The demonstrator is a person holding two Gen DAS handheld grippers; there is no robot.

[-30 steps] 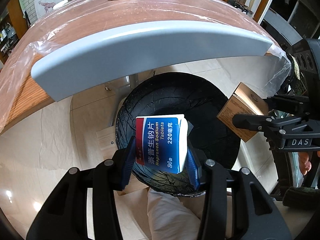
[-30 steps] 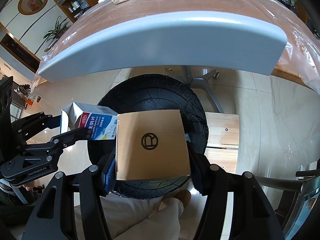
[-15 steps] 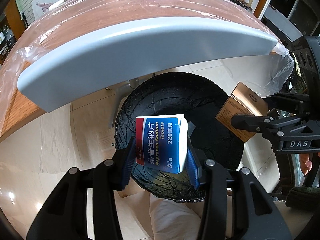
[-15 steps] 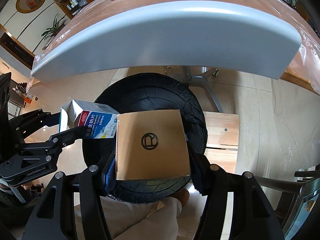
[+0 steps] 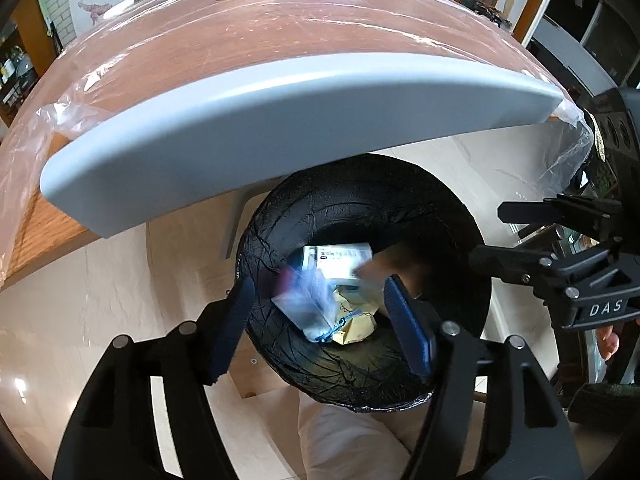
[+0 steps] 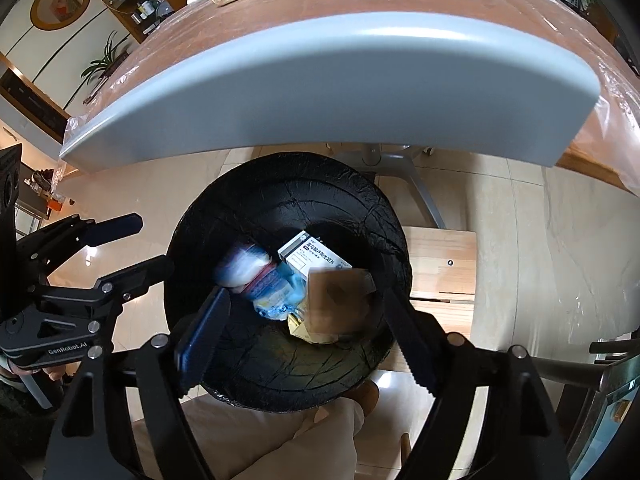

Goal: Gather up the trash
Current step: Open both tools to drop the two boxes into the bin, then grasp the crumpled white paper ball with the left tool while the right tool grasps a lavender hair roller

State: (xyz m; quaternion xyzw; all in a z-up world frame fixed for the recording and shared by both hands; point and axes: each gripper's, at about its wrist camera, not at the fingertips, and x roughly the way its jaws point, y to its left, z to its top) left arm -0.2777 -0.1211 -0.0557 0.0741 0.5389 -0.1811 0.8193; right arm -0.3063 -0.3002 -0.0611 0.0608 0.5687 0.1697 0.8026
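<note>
The fingers (image 5: 234, 316) of the left gripper (image 5: 320, 320) are spread wide with nothing held between them, and the right gripper (image 6: 304, 332) is likewise seen fully parted and empty. Both are held over the mouth of a black-lined trash bin (image 6: 240, 380). Inside it, a blurred blue and white medicine box (image 5: 300, 304) and a blurred brown cardboard box (image 6: 338, 304) are seen, above a sharper white medicine box (image 6: 312, 258) and crumpled yellow paper (image 5: 356, 326) lying within the bin. A grey curved table edge (image 5: 280, 120) is seen above the bin, and beyond it a plastic-covered wooden tabletop (image 5: 280, 28)
</note>
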